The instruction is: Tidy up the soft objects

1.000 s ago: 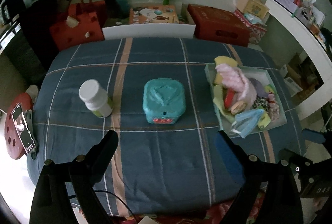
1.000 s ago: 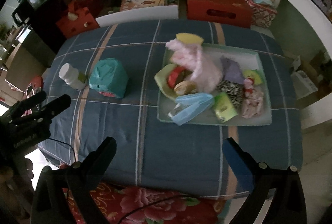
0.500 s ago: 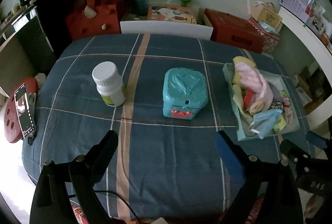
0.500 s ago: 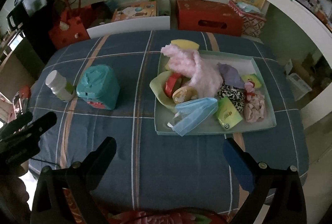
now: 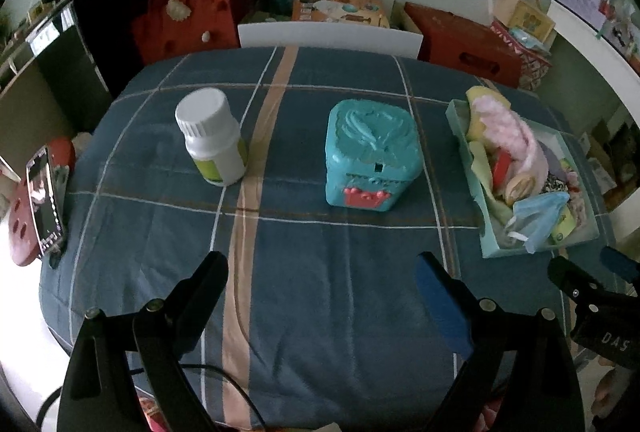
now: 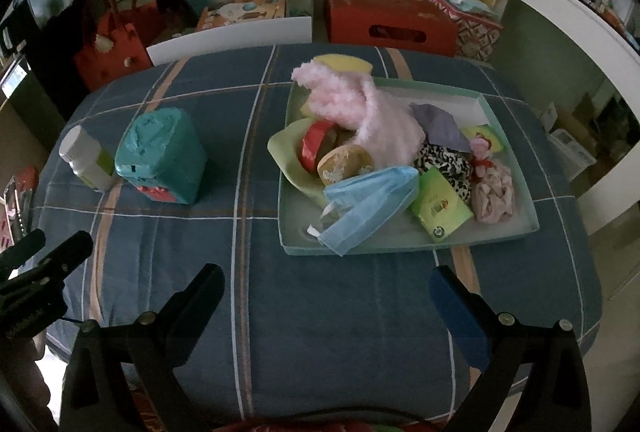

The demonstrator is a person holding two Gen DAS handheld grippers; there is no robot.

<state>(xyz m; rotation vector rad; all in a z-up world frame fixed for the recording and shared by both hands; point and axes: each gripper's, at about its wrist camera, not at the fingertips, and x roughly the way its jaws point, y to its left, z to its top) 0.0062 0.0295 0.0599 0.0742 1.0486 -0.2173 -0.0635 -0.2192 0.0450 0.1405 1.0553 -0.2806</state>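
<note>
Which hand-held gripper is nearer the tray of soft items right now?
Right. The right hand-held gripper hovers open just short of the tray; the left hand-held gripper sits off to its left, facing the teal box.

Your left wrist camera sits above the near edge of the worktop (image 5: 320, 312), looking forward and down along its hand-held gripper (image 5: 322, 272), whose spread fingers fill the lower frame. It faces the teal box (image 5: 372, 159) almost head-on, with the white bottle (image 5: 210, 141) to its left and the tray (image 5: 496, 252) at the right edge. Your right wrist camera looks from further right, centred on the tray (image 6: 288, 232), at similar height. Both views share the teal box (image 6: 162, 155), bottle (image 6: 84, 159), tray and the back wall clutter. Each view catches the other hand-held gripper at its outer lower edge.
</note>
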